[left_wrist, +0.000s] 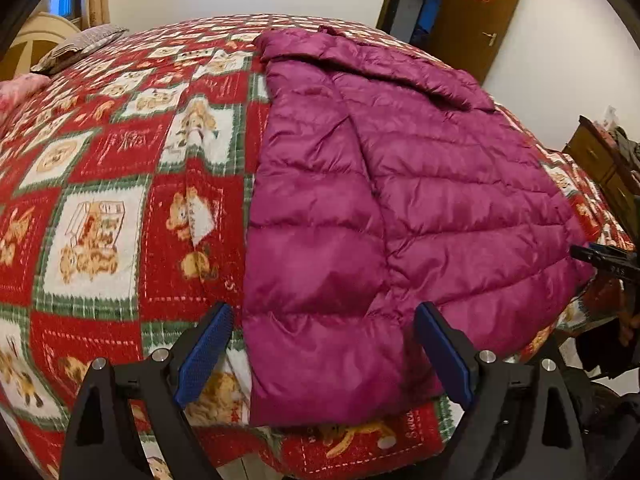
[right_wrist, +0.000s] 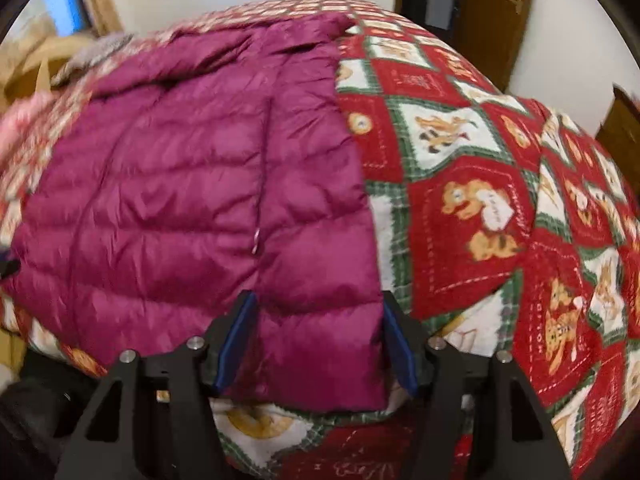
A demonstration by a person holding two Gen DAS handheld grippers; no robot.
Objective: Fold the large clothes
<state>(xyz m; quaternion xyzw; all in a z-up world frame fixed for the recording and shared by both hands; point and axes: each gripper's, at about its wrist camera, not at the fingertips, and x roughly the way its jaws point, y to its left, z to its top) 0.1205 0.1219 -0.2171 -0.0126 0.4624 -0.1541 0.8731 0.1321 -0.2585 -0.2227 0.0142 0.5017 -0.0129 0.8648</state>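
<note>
A magenta quilted puffer jacket [left_wrist: 400, 184] lies flat on a bed, collar at the far end, hem at the near edge. My left gripper [left_wrist: 324, 356] is open, its jaws standing on either side of the jacket's near left hem corner. My right gripper [right_wrist: 316, 348] is open around the near right hem corner, seen in the right wrist view on the jacket [right_wrist: 180, 200]. The right gripper also shows at the right edge of the left wrist view [left_wrist: 604, 260]. A zip pull [right_wrist: 256, 240] shows on the front seam.
The bed carries a red, green and white teddy-bear quilt [left_wrist: 100, 200]. A pillow [left_wrist: 76, 50] lies at the far left by the headboard. A brown door [left_wrist: 476, 12] stands behind the bed. A wooden cabinet [left_wrist: 600, 168] is at the right.
</note>
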